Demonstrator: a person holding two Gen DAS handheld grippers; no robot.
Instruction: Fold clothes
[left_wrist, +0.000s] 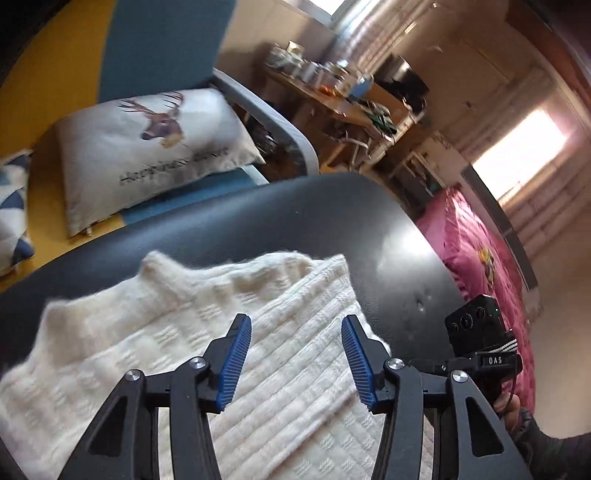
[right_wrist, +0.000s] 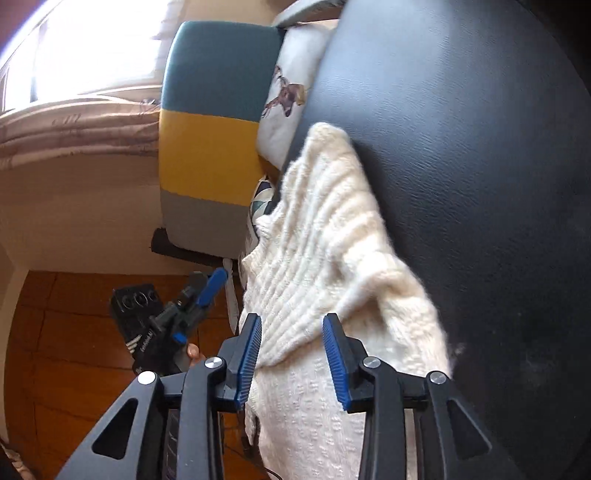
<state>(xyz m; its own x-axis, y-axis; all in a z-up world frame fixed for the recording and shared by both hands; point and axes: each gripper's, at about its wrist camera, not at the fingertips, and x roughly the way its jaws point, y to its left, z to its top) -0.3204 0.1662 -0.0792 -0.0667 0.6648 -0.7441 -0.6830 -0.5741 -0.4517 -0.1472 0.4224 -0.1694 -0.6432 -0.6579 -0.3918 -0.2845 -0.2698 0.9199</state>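
A cream knitted sweater (left_wrist: 192, 332) lies partly folded on a round black table (left_wrist: 295, 218). My left gripper (left_wrist: 295, 358) hovers just above it, jaws wide apart with nothing between the blue pads (left_wrist: 236, 362). In the right wrist view the same sweater (right_wrist: 317, 258) hangs over the table's left rim, a ribbed part bunched on top. My right gripper (right_wrist: 291, 358) is open above the cloth near that rim. The left gripper (right_wrist: 184, 314) shows there low at the left, held by a hand over the floor. The right gripper's camera body (left_wrist: 476, 332) appears at the table's right edge.
A blue and yellow sofa (left_wrist: 74, 66) with a deer-print cushion (left_wrist: 147, 147) stands behind the table (right_wrist: 461, 147). A cluttered wooden desk (left_wrist: 343, 96) and a pink bedspread (left_wrist: 480, 258) lie to the right. Wooden floor (right_wrist: 66, 332) is below the table's left rim.
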